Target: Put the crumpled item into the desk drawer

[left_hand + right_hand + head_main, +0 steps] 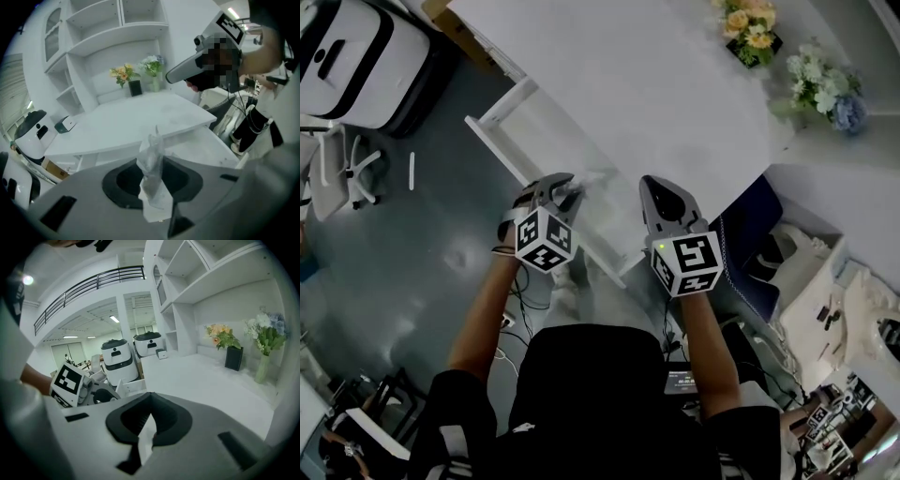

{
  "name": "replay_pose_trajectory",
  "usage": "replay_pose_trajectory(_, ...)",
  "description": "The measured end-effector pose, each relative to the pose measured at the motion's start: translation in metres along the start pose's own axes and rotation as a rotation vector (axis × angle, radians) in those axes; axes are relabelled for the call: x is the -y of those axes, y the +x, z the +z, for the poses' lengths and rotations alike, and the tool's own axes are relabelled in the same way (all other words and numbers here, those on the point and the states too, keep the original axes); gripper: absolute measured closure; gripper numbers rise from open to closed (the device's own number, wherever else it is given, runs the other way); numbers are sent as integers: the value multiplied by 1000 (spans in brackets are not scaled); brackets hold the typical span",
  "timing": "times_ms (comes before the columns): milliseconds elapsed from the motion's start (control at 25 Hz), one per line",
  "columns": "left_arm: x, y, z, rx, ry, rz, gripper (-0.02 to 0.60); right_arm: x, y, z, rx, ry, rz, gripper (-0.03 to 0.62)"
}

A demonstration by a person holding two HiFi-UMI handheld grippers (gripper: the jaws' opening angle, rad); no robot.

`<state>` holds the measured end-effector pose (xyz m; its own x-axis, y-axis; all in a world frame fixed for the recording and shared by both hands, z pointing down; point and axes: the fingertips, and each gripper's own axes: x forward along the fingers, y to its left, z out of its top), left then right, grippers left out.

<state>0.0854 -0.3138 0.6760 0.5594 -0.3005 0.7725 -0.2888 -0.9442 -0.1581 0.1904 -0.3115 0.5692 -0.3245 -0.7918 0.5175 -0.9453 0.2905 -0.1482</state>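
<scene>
Pinched in left gripper point(152, 164): crumpled item point(151, 143), likely light, soft, slippery film, best held mid-bunch. Right gripper point(150, 397) closed, empty, near desk drawer point(208, 147).

Head view looks steeply down; both gripper views face desk point(656, 94).

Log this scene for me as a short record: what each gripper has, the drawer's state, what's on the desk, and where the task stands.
left gripper: shut on the crumpled clear item, over the drawer in the head view
right gripper: shut, nothing between its jaws
drawer: pulled out from the white desk
on desk: yellow flowers and white and blue flowers, at the far side
task stage: item held, not yet released in the drawer
</scene>
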Motion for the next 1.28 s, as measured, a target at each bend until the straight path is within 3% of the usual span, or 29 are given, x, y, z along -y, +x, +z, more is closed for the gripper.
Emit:
replay_pose_trajectory(400,29,42,-19,-136,241,-168,479,1,14,-31,-45,33,32,600)
replay_pose_trajectory(600,32,55,-23,-161,269,-207,477,8,20,-42,-54,52,30,600)
replay_pose_trajectory(840,40,72,-43,-247,313,-279,474,14,26,-53,-68,70,28,600)
replay_pose_trajectory(1280,48,87,-54,-294,296,-344,469,18,30,-66,-97,75,25,600)
